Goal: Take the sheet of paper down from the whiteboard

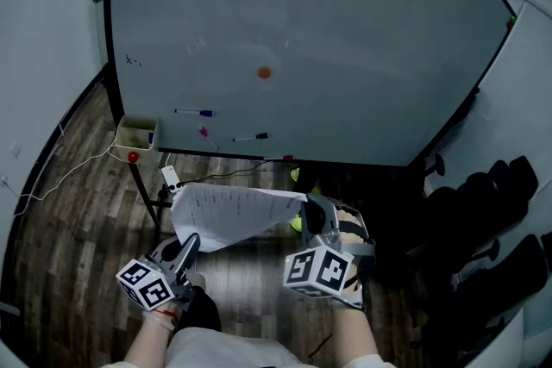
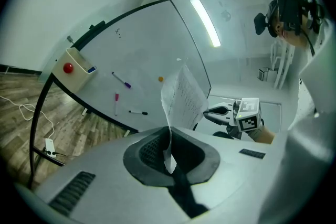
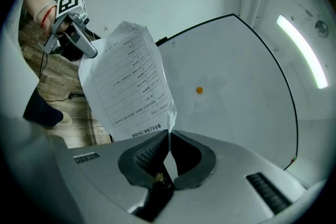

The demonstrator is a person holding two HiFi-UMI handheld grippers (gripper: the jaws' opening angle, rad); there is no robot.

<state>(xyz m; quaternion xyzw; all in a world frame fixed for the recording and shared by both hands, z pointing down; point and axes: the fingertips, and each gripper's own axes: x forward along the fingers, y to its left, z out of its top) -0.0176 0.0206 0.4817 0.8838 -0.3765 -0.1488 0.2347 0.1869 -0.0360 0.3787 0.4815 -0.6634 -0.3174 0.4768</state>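
Left gripper (image 2: 169, 136): fingers closed on one edge of the paper (image 2: 184, 96), with the sheet rising out of the pinch. Right gripper (image 3: 168, 136): fingers closed on the opposite edge, where a corner of the sheet runs down between the pads. The paper spans the gap between the two grippers, slightly bowed, printed side toward the right gripper. It hangs in the air above the floor (image 1: 78, 211), in front of and below the whiteboard (image 1: 328, 4), touching nothing but the fingers. No part of the sheet is in contact with the board. The orange magnet (image 1: 264, 73) sits alone on the board face, well apart from the sheet, and several markers (image 1: 195, 112) lie near the lower rim. Assessment: removal from the board is complete. What is left, if anything, is setting the sheet down; no place to put it is in view.
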